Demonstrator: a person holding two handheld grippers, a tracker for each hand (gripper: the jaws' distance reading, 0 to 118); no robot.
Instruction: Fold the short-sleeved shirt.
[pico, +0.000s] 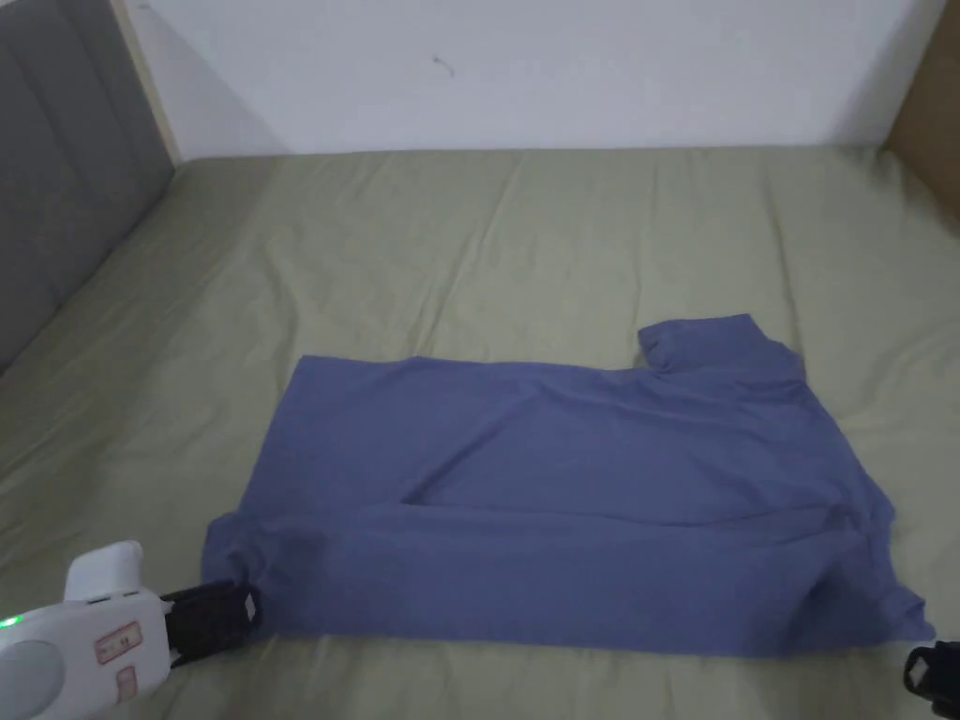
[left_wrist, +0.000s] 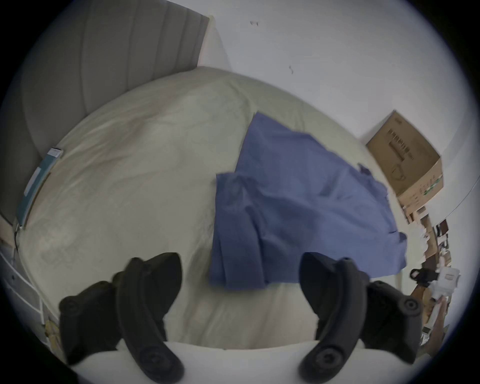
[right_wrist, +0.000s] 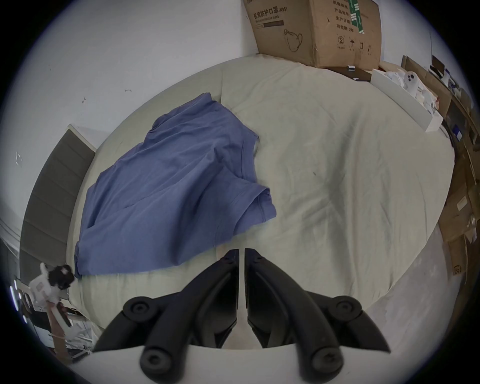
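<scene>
A blue short-sleeved cotton shirt (pico: 562, 487), partly folded, lies on a bed with an olive-green sheet (pico: 469, 244), a grey padded headboard (pico: 56, 169) to the left and a brown cardboard box (right_wrist: 317, 31) at the far right corner; left tongs (left_wrist: 240, 278) spread wide by its hem corner, right tongs (right_wrist: 241, 253) clenched on nothing near the sleeve, open sheet all around

Your right hand-held gripper (pico: 933, 677) is cut off at the lower right corner of the head view, so you can't tell there how its jaws stand. Your left hand-held gripper (pico: 214, 619) runs off the lower left edge. In the left gripper view, the jaws and the blue shirt (left_wrist: 291, 207) look blurry. The cardboard box (right_wrist: 317, 31) is cut at the top.
</scene>
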